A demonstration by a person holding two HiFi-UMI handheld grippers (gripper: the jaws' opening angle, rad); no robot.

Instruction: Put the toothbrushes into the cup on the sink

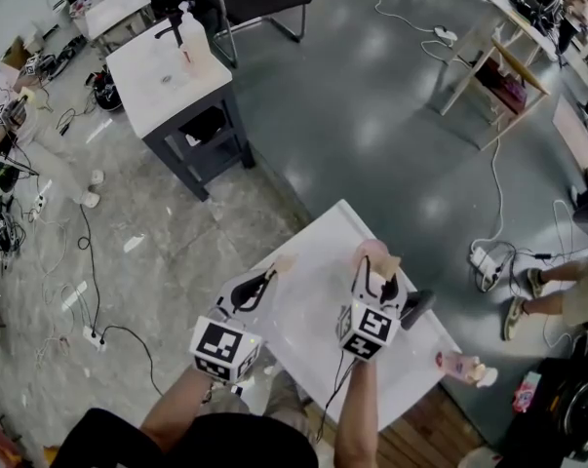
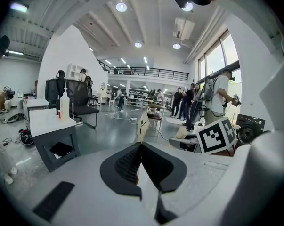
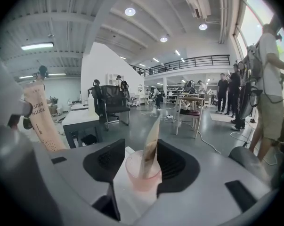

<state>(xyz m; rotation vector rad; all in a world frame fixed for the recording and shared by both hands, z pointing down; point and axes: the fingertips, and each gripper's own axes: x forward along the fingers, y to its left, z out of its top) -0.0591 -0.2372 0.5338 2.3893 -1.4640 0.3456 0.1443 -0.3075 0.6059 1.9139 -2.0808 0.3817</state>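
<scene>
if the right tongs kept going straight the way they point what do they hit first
Most likely the pink cup, which stands between the open right tongs with a toothbrush packet in it. Depth is unclear, so they may already touch it.

White sink top (image 1: 308, 295) — a pink cup (image 1: 371, 253) standing on it, another pink object (image 1: 456, 364) at its corner

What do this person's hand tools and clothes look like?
The left gripper and right gripper are pale grey shells with black ribbed pads, each carrying a cube of black-and-white square markers. A thin black cable trails from the right one. The person wears a dark top.
</scene>
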